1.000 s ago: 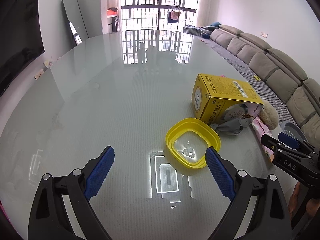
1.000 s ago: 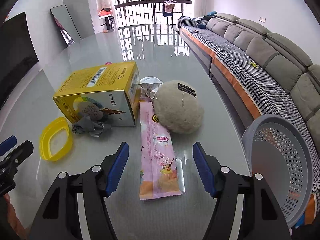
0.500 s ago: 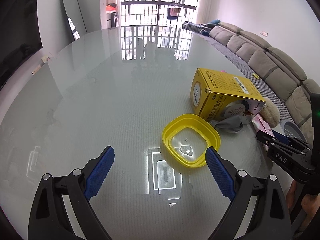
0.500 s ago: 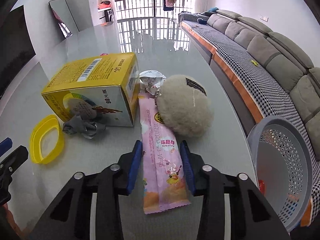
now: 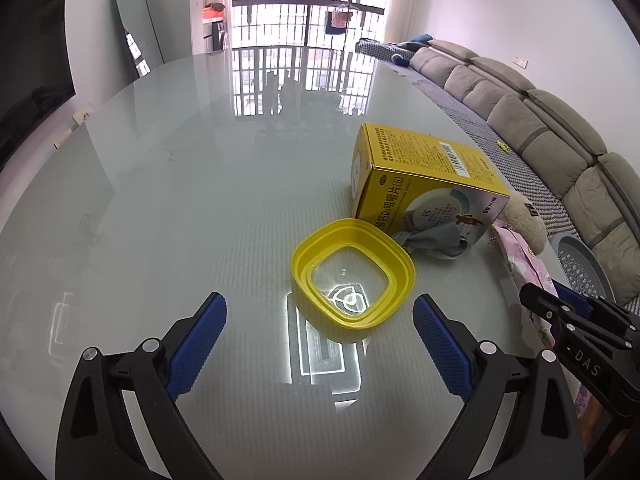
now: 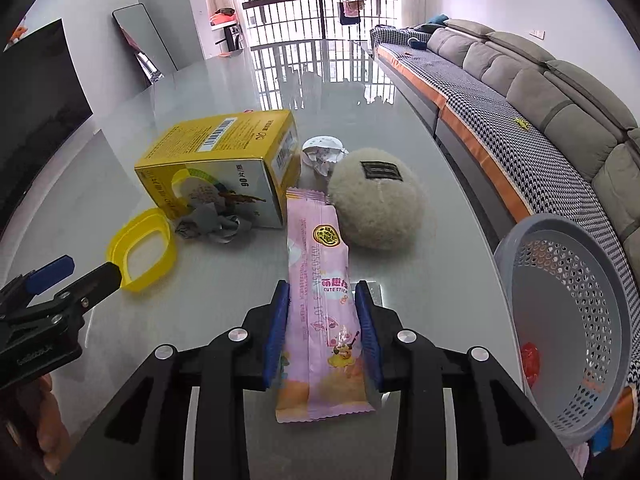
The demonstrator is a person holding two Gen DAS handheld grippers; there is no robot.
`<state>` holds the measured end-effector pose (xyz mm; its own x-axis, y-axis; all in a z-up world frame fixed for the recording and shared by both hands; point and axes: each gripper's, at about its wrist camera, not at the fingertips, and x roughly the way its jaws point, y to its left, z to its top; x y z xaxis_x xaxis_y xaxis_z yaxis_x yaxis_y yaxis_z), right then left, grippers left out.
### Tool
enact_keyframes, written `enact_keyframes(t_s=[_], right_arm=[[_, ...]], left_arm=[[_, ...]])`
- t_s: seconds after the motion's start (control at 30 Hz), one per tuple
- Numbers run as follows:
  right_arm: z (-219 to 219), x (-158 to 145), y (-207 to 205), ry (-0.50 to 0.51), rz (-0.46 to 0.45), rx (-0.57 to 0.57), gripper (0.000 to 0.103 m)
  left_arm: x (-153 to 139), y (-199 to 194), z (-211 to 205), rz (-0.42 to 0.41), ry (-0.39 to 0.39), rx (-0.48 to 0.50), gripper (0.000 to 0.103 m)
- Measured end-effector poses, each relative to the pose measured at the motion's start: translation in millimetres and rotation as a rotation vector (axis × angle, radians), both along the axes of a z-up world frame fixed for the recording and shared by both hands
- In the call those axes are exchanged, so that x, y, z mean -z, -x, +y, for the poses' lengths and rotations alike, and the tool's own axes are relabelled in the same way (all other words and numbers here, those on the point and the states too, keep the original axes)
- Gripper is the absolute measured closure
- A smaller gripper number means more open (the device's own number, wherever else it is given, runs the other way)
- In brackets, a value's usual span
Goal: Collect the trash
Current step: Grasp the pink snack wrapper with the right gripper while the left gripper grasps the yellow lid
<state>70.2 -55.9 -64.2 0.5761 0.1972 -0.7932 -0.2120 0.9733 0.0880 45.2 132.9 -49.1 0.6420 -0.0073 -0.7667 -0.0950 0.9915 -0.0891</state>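
The pink snack wrapper [image 6: 320, 304] lay lengthwise on the glass surface [image 6: 420, 272], its far end between the yellow box [image 6: 224, 172] and the fluffy beige ball [image 6: 376, 204], its near part between the blue pads of the right tongs [image 6: 323, 334]. Those tongs were closing, narrowed until the pads met the wrapper's two long edges, so the grip looked made or nearly so. The step in hand seemed to be picking up this wrapper. The next move would call for lifting it clear and carrying it right to the grey perforated basket [image 6: 568, 320], which sat off the surface's edge with something red already inside; a limp wrapper could sag or slip, so a firm pinch would matter. The left tongs [image 5: 320, 336] hung wide open and empty above the surface, just short of the yellow rimmed lid [image 5: 352, 276], with a crumpled grey scrap [image 5: 436, 240] beyond it against the box.
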Motion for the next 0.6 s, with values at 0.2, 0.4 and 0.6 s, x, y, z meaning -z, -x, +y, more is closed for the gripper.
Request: enact_keyframes(t_s=[0.2,0.4,0.6], right_arm=[[-16.0,-4.0,24.3,-0.03,-0.004,-0.006,0.07],[-32.8,-8.0,41.4,-0.063,-0.015,-0.031,0.07],[-43.8,-3.7,45.7,-0.091,-0.004,-0.044,0.07]], left_arm=[[4.8,-7.2,-11.1,0.024,0.022,0.002,0.01],[9.1,-15.1,-19.0,0.045,0.03,-0.009,0.01],[14.5,-25.7,-25.6,0.073,0.035,-0.034,0.01]])
